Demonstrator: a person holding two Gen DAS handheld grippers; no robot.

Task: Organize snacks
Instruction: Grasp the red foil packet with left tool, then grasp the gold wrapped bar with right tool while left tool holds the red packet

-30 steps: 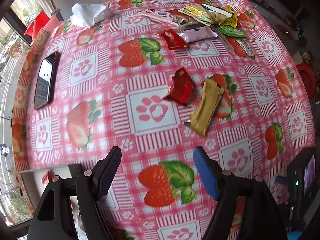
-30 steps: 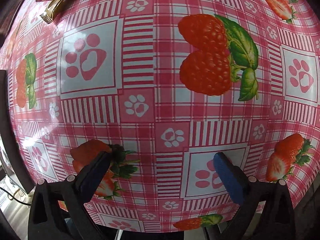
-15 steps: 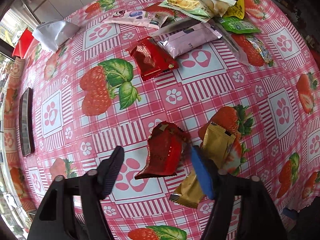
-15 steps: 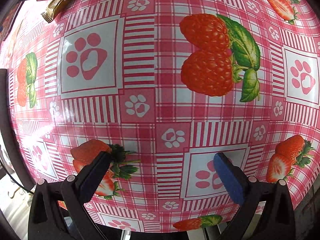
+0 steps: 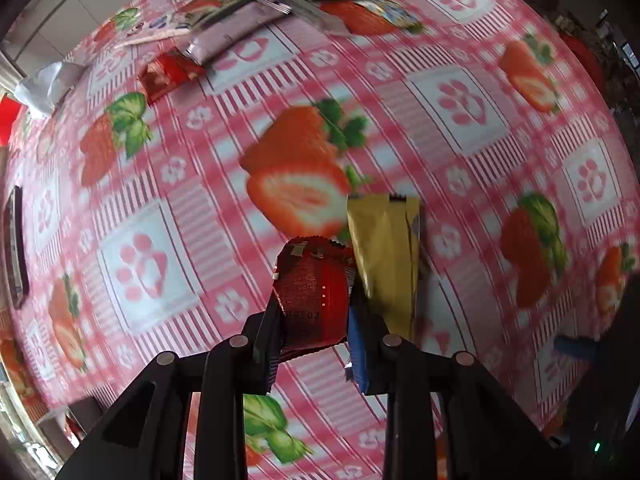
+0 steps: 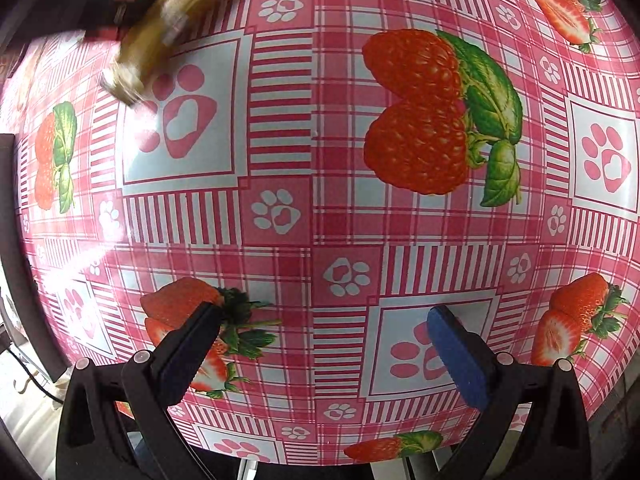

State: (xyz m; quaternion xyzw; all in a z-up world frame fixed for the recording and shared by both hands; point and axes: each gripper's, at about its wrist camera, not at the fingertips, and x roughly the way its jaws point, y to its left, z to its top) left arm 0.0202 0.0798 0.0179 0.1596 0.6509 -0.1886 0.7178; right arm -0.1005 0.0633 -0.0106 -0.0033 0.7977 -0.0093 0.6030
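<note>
Snacks in wrappers lie on a table [image 5: 460, 92] covered in a pink strawberry-and-paw-print cloth. Left tongs [image 5: 314, 334] pinch a red snack packet [image 5: 312, 292], with a yellow packet [image 5: 386, 256] just beside it on the right. More packets, among them a second red packet [image 5: 168, 74] and a pale purple packet [image 5: 236, 32], lie at the far edge. Right tongs [image 6: 324, 346] are spread wide above bare cloth, holding nothing.
</note>
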